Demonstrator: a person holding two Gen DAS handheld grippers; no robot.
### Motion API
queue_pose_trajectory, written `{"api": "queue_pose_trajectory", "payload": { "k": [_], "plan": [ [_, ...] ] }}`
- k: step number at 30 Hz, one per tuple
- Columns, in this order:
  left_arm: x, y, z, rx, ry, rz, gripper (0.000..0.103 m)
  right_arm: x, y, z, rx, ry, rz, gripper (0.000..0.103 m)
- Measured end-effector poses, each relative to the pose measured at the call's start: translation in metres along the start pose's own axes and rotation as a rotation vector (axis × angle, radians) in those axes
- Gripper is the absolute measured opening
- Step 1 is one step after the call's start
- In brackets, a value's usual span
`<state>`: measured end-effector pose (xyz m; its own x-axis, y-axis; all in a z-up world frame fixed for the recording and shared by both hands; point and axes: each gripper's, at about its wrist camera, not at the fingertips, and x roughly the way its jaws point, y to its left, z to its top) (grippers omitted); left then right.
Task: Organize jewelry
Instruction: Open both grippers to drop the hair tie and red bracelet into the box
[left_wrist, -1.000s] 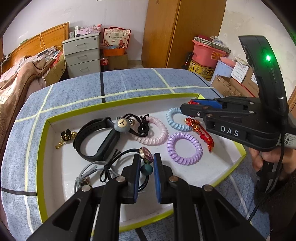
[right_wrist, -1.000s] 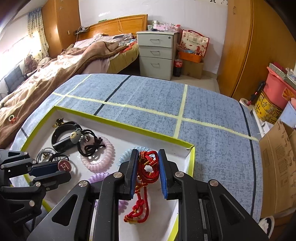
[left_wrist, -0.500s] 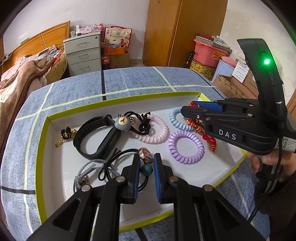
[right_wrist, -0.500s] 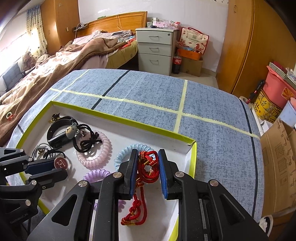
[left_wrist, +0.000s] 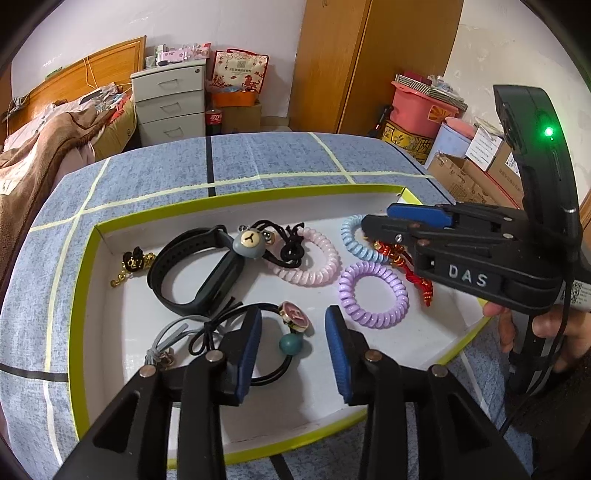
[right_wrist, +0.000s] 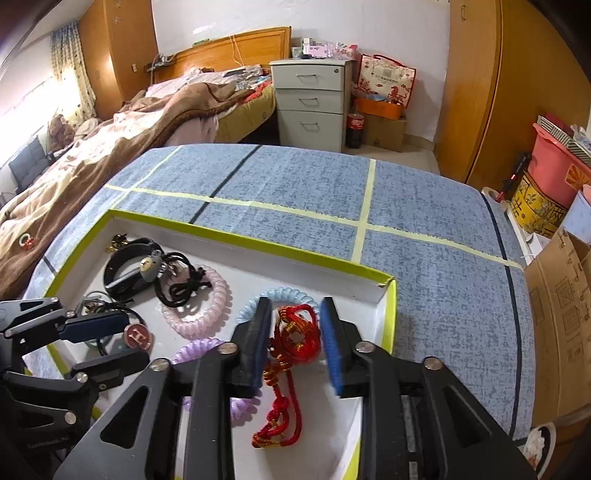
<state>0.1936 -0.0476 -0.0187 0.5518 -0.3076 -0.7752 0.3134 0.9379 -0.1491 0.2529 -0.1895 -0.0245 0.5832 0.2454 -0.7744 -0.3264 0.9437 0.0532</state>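
While both pairs of jaws stand apart, we see each gripper hanging over the white tray (left_wrist: 110, 332) with the yellow-green rim. Left gripper (left_wrist: 293, 341): jaws spread, nothing clamped, a black hair tie (left_wrist: 273, 371) with a teal bead (left_wrist: 291, 344) and a pink round charm (left_wrist: 294, 314) lying on the tray floor between them. Right gripper (right_wrist: 295, 341): jaws spread too, red knotted cord bracelet (right_wrist: 291, 354) lying between them, not pinched as far as we can tell; its tail runs toward the camera. Just beyond the right jaws sits a light blue coil tie (right_wrist: 280, 297), beside it a pink coil tie (right_wrist: 199, 302), and a purple coil tie (left_wrist: 373, 291) nearer the tray's middle. Further left we see a black wristband (left_wrist: 195, 273), a bear-head hair tie (left_wrist: 249, 242) with black elastic resting against it, a small black and gold charm (left_wrist: 135, 260) near the far left corner, and a grey elastic (left_wrist: 166, 339) by the left jaw. Tray sits on the counter (right_wrist: 295, 192), covered in blue cloth with pale tape lines. Behind: a bed (right_wrist: 129, 122) and a grey drawer unit (right_wrist: 312, 99).
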Motion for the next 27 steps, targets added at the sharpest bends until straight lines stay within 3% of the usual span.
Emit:
{"api": "queue_pose_trajectory", "payload": {
  "k": [6,16,27],
  "plan": [
    [-0.003,0.000,-0.001,0.005,-0.006,0.007,0.039,-0.011,0.002,0.002,0.013,-0.030,0.019,0.046],
    [-0.017,-0.004,-0.002,-0.019,-0.031,0.037,0.050,-0.025,0.009,-0.005,0.025,-0.051,-0.030,0.046],
    [-0.059,-0.008,-0.026,-0.042,-0.126,0.166,0.057,-0.087,0.029,-0.043,0.105,-0.161,-0.075,0.046]
  ]
}}
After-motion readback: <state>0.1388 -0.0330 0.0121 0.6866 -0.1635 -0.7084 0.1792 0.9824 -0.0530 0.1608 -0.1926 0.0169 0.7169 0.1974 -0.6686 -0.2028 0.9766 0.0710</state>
